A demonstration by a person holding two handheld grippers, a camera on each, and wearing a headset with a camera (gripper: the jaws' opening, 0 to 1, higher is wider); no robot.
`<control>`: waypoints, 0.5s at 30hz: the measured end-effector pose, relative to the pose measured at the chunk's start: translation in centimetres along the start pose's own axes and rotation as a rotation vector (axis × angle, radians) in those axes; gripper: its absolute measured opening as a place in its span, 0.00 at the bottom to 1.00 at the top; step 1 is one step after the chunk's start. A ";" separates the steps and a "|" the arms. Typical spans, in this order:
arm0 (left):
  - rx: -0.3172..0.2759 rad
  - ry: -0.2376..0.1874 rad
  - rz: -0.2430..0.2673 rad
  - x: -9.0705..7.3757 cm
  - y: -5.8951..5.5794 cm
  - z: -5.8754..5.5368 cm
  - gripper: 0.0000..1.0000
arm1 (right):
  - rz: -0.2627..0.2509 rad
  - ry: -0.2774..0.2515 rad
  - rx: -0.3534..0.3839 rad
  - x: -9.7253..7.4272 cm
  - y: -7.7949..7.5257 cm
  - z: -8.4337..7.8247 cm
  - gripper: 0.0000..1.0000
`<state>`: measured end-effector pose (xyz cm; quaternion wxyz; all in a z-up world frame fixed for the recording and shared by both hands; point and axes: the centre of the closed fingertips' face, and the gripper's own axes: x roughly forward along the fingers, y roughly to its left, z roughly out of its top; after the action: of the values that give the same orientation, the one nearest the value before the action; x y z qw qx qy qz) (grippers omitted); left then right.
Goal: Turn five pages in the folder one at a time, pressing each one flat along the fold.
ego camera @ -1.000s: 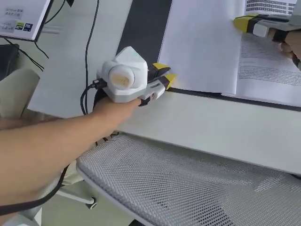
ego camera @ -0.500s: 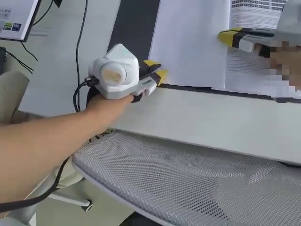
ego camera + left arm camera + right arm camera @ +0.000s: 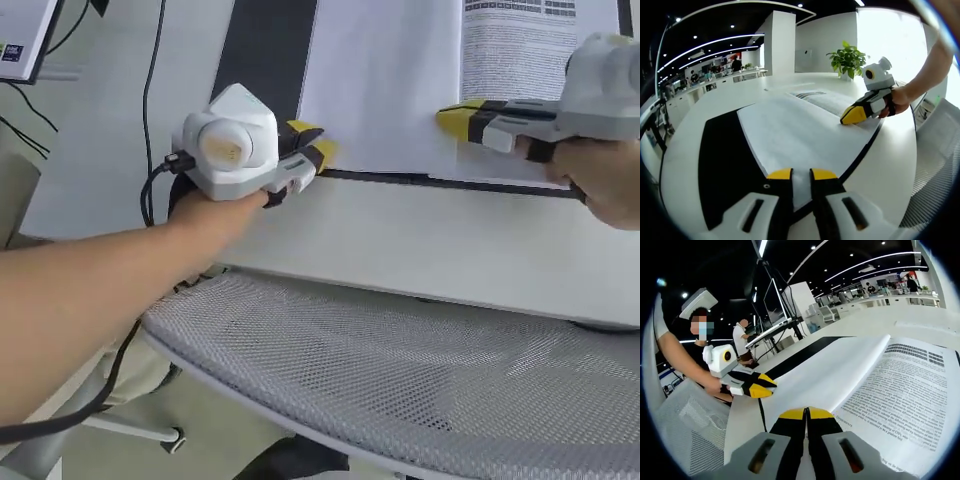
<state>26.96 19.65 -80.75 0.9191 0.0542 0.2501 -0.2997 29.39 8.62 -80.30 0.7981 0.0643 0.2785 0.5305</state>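
Now left gripper (image 3: 315,142) and right gripper (image 3: 450,118) — two — meet one folder (image 3: 265,60).

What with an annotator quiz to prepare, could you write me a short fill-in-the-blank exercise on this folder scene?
1. The left gripper sits at the near left ____ of the unprinted page.
2. The right gripper has its tip at the fold, and its jaws are ____.
3. The folder cover showing beside the unprinted page is ____ in colour.

Missing words: corner; shut; black.
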 end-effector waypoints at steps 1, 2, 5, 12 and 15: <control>0.000 0.000 0.001 0.0 0.0 0.0 0.12 | 0.000 0.003 -0.003 -0.1 0.4 -0.2 0.00; 0.002 0.000 0.002 0.0 0.0 0.0 0.12 | 0.003 0.005 0.001 -0.2 0.6 -0.4 0.00; 0.002 0.001 0.003 0.0 0.1 0.0 0.12 | 0.014 0.017 -0.003 -0.6 1.6 -1.0 0.00; 0.006 0.002 0.003 0.0 0.1 -0.1 0.12 | 0.031 0.034 0.004 -1.3 3.3 -2.0 0.00; 0.007 0.002 0.004 0.0 0.1 -0.1 0.12 | 0.037 0.040 0.004 -1.5 3.8 -2.2 0.00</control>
<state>27.00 19.77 -80.85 0.9192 0.0581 0.2500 -0.2987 24.76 8.47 -80.06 0.7823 0.0606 0.2942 0.5457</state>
